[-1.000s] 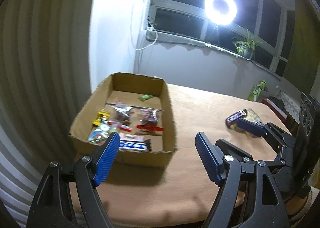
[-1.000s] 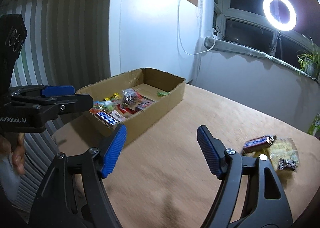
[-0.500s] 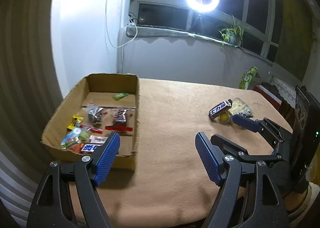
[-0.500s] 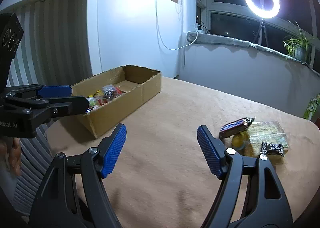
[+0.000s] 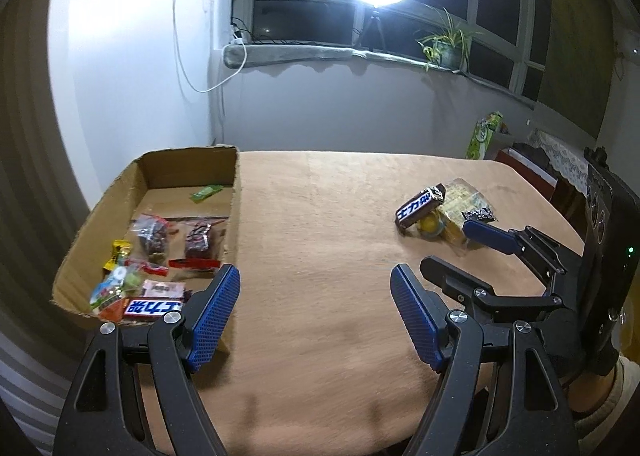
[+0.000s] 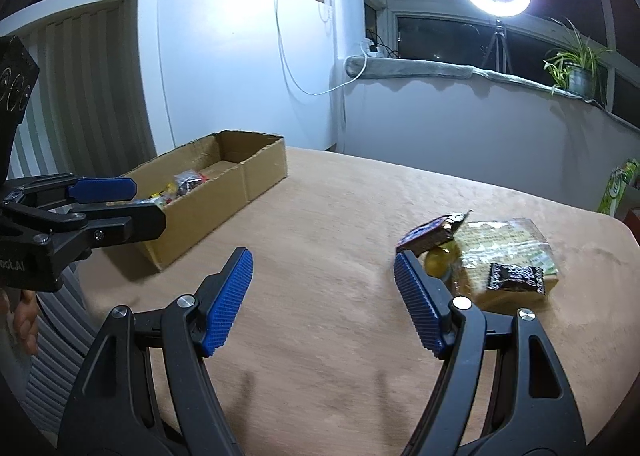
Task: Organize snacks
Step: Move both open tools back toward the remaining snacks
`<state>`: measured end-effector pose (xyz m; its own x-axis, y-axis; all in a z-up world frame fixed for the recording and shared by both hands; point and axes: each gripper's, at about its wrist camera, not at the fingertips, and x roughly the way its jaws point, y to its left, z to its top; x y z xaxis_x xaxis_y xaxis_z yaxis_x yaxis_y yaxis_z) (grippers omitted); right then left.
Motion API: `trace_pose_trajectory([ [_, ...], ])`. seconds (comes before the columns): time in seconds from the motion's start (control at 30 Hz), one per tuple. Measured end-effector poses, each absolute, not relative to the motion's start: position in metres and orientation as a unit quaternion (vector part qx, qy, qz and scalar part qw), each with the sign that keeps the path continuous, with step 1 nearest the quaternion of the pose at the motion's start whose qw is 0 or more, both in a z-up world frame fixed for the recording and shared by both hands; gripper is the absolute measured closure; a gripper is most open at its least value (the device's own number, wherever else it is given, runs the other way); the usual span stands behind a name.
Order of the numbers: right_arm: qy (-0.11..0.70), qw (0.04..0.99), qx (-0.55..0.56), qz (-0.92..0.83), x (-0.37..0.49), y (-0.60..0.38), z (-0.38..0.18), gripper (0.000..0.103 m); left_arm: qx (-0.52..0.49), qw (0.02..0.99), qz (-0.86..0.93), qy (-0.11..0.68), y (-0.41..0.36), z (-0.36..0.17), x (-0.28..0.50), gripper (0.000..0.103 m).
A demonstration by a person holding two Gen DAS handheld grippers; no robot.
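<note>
Snacks (image 6: 480,256) not yet sorted lie in a small heap on the tabletop (image 6: 320,224), just beyond the right tool (image 6: 322,296), whose jaws stand spread and empty. Its right-hand pad sits close before the dark chocolate bar (image 6: 434,232) propped on the heap, likely lined up for a pick. The left tool (image 5: 314,308), likewise spread with nothing between its pads, hovers beside the cardboard box (image 5: 236,192), where the sorted packets (image 5: 160,256) already lie. The box stands well apart from the heap, across bare tabletop.
</note>
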<state>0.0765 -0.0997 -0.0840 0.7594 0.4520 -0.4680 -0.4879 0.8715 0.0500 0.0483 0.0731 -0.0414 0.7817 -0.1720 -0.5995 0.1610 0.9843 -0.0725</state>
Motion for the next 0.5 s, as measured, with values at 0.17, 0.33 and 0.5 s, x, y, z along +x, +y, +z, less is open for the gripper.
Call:
trace_pose_trajectory([
  [0.17, 0.242, 0.940, -0.030, 0.240, 0.081, -0.114, -0.087, 0.027, 0.001, 0.941, -0.098, 0.324, 0.061, -0.043, 0.056, 0.025],
  [0.33, 0.247, 0.942, -0.022, 0.225, 0.089, -0.130, -0.091, 0.027, 0.010, 0.937, -0.113, 0.331, 0.046, -0.046, 0.065, 0.025],
  [0.5, 0.252, 0.945, -0.011, 0.207, 0.097, -0.149, -0.096, 0.027, 0.022, 0.932, -0.128, 0.339, 0.029, -0.051, 0.075, 0.025],
])
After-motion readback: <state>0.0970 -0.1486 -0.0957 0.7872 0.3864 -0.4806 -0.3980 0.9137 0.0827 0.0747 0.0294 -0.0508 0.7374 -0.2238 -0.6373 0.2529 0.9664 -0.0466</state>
